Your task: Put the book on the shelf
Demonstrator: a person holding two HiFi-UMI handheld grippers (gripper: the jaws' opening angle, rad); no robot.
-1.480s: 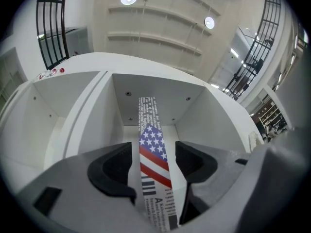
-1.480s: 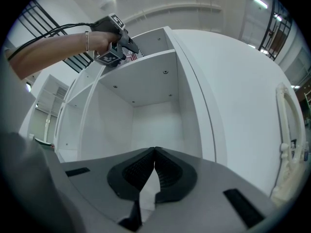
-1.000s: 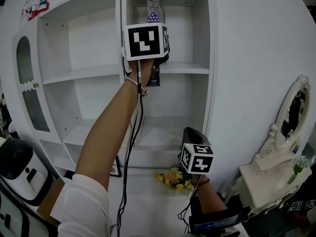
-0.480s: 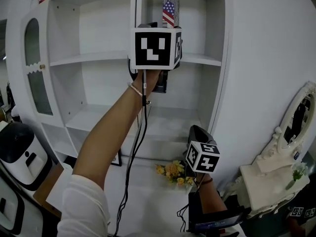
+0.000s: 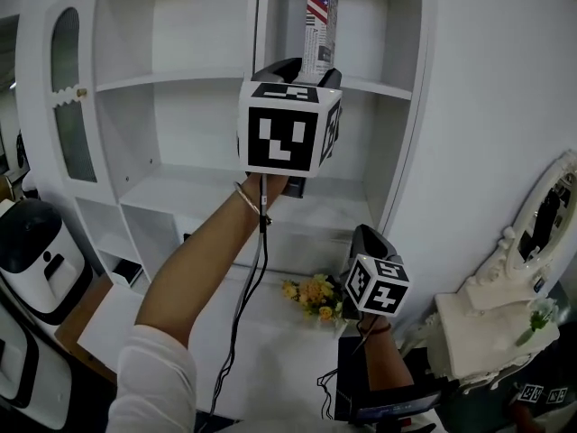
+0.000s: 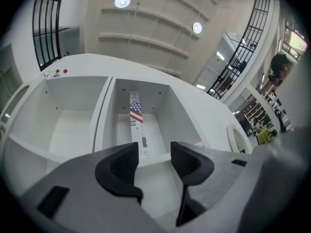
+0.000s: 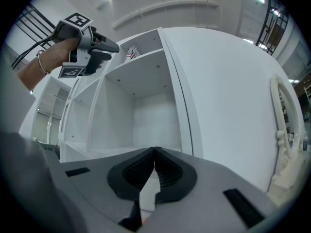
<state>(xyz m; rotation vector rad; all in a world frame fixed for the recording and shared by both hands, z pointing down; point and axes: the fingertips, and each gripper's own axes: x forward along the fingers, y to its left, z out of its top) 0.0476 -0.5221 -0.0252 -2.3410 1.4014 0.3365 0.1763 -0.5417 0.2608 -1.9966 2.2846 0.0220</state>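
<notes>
The book (image 5: 318,21) stands upright on its own in the upper right compartment of the white shelf unit (image 5: 374,88), its spine showing a flag print. My left gripper (image 5: 306,69) is raised just below and in front of it, apart from it. In the left gripper view the book (image 6: 137,125) shows beyond the gripper (image 6: 154,161), whose jaws are closing with nothing between them. My right gripper (image 5: 365,240) hangs low by the lower shelves. Its jaws (image 7: 154,166) are shut and empty. The right gripper view also catches the book (image 7: 131,52) and the left gripper (image 7: 112,47).
A white rounded appliance (image 5: 36,260) stands at the lower left. Yellow flowers (image 5: 311,294) lie on the floor by the shelf foot. An ornate white mirror and dresser (image 5: 541,224) stand at the right. A cable (image 5: 257,269) hangs from the left gripper.
The left gripper has drawn back from the shelf toward me, leaving the book standing there. The view has tilted up a little. The right gripper has barely moved.
</notes>
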